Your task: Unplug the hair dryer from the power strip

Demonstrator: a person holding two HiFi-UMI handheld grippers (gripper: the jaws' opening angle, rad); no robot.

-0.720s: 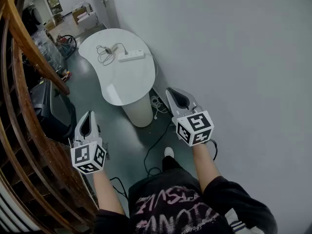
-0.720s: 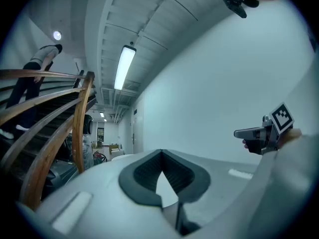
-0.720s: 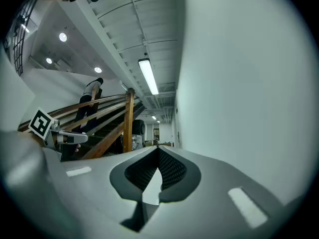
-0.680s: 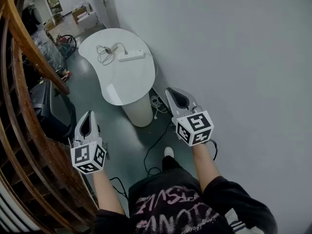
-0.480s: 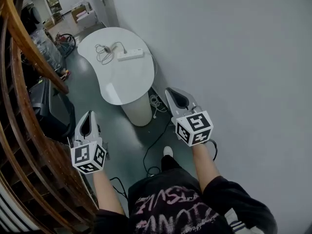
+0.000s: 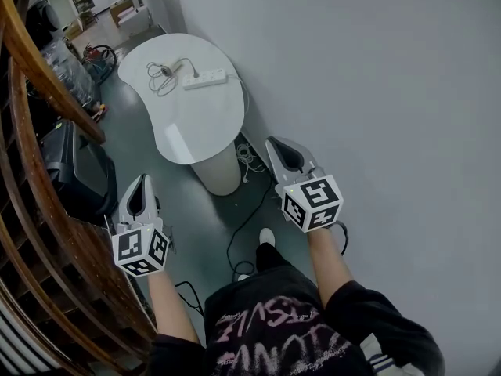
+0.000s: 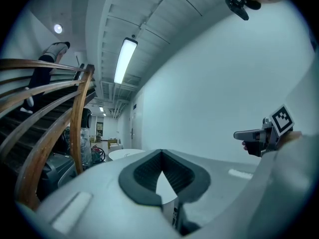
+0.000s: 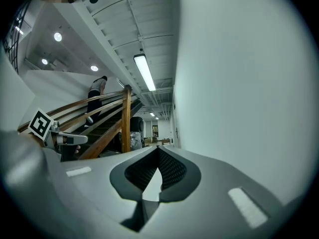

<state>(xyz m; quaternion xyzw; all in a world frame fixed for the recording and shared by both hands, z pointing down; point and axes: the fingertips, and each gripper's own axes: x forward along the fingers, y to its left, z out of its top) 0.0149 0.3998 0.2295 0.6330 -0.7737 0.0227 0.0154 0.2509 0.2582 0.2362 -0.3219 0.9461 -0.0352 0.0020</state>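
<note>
The approach is only getting started: the white tabletop [image 6: 196,124] is sitting well ahead, out of reach. The left gripper [image 6: 142,180] and right gripper [image 6: 274,142] are hanging closed, tips touching, holding nothing. The strip [image 6: 205,78] is lying at the tabletop's far end, a coiled cord [image 6: 160,81] running into it; the dryer itself is too small to pick out. Next, by my reading: closing in, then opening a gripper onto the plug.

Left tool [image 6: 141,182] and right tool [image 6: 277,145], jaws together, outstretched.
</note>
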